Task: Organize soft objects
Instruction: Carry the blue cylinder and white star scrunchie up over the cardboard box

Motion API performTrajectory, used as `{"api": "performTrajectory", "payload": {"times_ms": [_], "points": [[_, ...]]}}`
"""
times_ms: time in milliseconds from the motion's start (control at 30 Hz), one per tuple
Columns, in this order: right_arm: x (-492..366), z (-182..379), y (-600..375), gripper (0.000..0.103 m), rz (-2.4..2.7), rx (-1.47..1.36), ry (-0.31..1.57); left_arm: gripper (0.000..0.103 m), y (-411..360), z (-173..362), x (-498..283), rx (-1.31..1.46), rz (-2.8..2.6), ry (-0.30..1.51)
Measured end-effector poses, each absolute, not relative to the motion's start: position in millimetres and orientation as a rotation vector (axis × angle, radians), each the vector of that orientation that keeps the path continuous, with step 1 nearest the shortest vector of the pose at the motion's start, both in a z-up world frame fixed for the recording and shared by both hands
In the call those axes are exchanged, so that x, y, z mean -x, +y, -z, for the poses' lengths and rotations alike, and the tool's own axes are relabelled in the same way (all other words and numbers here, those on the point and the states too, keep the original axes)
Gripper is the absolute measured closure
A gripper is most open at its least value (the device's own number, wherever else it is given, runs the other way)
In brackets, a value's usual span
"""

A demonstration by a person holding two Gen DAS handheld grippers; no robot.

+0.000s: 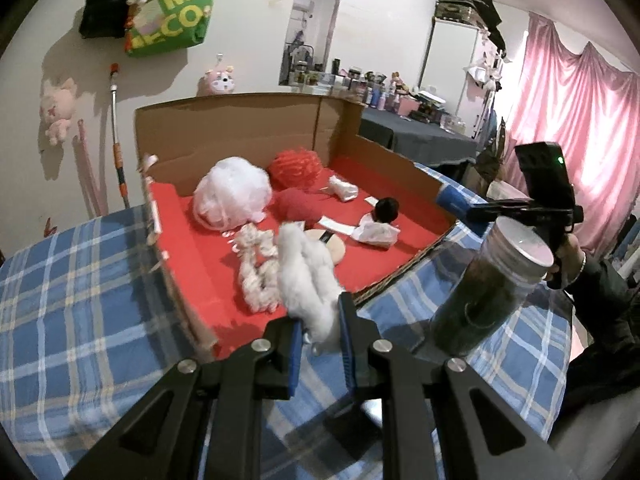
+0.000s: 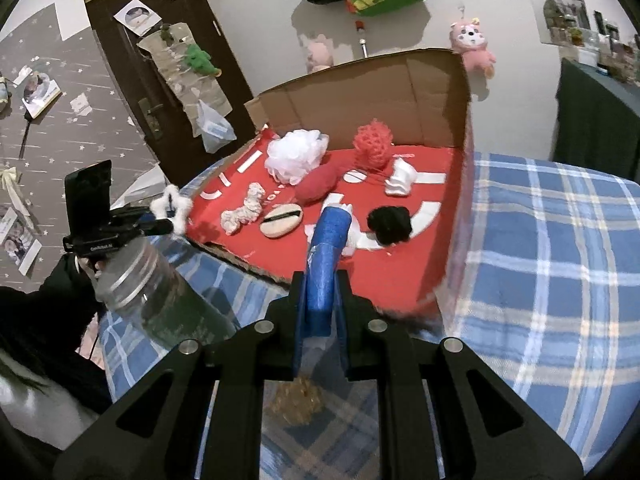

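Lying under everything, a blue plaid bed. Sitting on it, an open cardboard box lined in red (white puff, red ball and black pompom inside). Pinching a white fluffy ring, the left tool; clamping a blue foam tube, the right tool, both over the box's near edge.

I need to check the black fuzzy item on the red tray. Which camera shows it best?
The right wrist view: the black fuzzy item lies whole and unobstructed. The left wrist view shows it farther off and smaller, beside white cloth.
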State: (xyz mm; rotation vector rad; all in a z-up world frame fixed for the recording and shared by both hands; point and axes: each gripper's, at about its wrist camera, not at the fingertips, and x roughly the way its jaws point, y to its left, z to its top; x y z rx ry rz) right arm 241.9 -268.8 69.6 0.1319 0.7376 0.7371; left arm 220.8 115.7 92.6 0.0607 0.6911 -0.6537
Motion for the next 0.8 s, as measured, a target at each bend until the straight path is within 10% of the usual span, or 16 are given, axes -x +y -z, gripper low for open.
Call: {"api": "performTrajectory", "payload": {"times_ms": [800], "points": [[-312.9,-79.3,-227.3,0.090,-0.658,-0.040,0.889,0.085,5.1,-116.3,-286.6,-0.154,0.718,0.900]]}}
